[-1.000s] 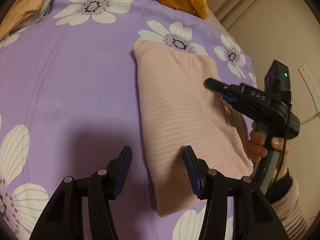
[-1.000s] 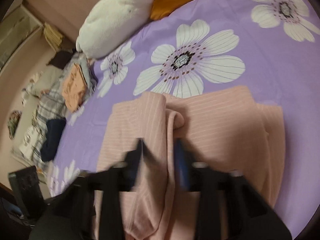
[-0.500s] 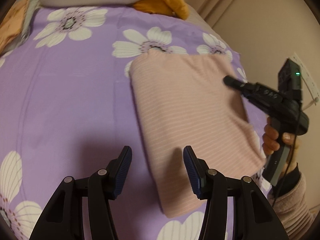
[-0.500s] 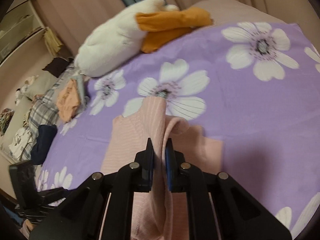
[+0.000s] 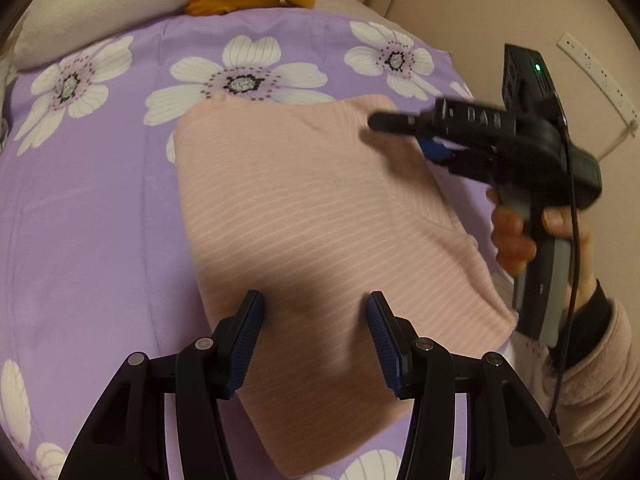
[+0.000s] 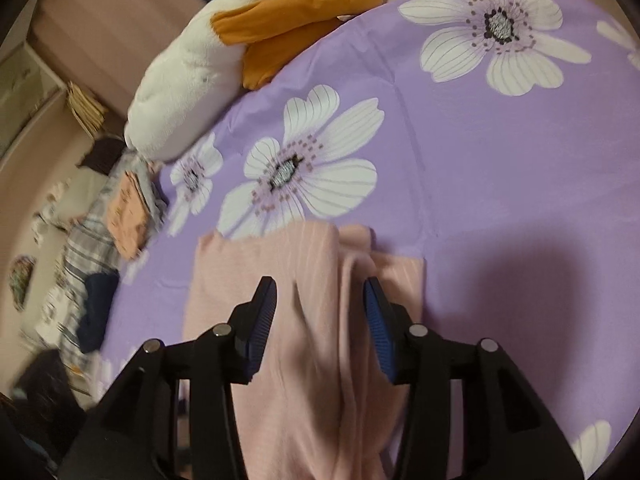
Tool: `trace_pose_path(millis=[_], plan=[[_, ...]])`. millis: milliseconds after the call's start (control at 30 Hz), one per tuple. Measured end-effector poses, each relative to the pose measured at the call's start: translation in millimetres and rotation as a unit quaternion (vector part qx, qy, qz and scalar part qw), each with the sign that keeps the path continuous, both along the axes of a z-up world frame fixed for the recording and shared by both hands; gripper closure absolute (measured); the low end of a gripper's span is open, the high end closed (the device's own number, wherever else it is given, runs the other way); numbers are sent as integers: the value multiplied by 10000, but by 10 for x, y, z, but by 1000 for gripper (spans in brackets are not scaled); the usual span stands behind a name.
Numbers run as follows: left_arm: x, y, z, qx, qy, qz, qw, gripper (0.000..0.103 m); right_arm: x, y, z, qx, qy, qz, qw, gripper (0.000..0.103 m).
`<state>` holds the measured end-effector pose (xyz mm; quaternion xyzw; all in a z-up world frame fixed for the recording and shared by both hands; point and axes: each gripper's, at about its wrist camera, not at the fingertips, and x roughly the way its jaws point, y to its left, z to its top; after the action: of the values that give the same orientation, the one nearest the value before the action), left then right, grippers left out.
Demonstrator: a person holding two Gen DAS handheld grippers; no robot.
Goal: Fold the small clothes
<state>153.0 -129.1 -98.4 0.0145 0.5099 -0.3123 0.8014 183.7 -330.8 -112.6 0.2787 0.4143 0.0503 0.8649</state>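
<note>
A folded pink ribbed garment [image 5: 304, 216] lies flat on the purple flowered bedsheet [image 5: 80, 208]. My left gripper [image 5: 314, 340] is open and empty, its fingers just above the garment's near edge. My right gripper [image 6: 320, 320] is open over the garment [image 6: 304, 280], with a raised fold of the cloth lying between the jaws but not pinched. In the left wrist view the right gripper [image 5: 400, 128] hovers over the garment's far right corner, held by a hand.
A white and orange plush toy [image 6: 224, 60] lies at the head of the bed. A pile of other clothes [image 6: 100, 240] sits off the bed's left side. A wall with a power strip [image 5: 600, 76] is to the right.
My right gripper was shut on the pink garment's fold half a second ago and has now opened, letting it drop. The left gripper has moved forward over the garment's edge.
</note>
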Motion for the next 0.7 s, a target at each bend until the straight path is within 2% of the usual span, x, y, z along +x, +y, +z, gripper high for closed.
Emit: trace_pose_path(millis=[33,67,133,333,433,467,533,700], plan=[[8,3,-1,-15,18,6,10000,52,19,-8,2,4,-17,-20,10000,74],[17,9,-2,-33,42,8,10000,52,46,-10,7,-63,-19,-55,10000,81],[23,25,3,-80,92,14,9999,52,58,-14,5,-98,-6,-58,9999,88],[21,17,44,-133,130,-45,9998,52,-176,-11,227,-333,-642,-167,9972,89],[52,-33,25,-28,115,-91,9999,52,-109,-39,101,-680,-281,-269,9969,88],[58,-46,17,4,98,-103,9999,52,-38,-43,0,-751,-5,-269,9968,87],[72,-66,1,53,64,-124,9999,52,2,-23,-58,-973,165,-276,9947,80],[56,-22,15,25,63,-100,9999,52,-196,-76,177,-1078,-108,-454,9931,75]])
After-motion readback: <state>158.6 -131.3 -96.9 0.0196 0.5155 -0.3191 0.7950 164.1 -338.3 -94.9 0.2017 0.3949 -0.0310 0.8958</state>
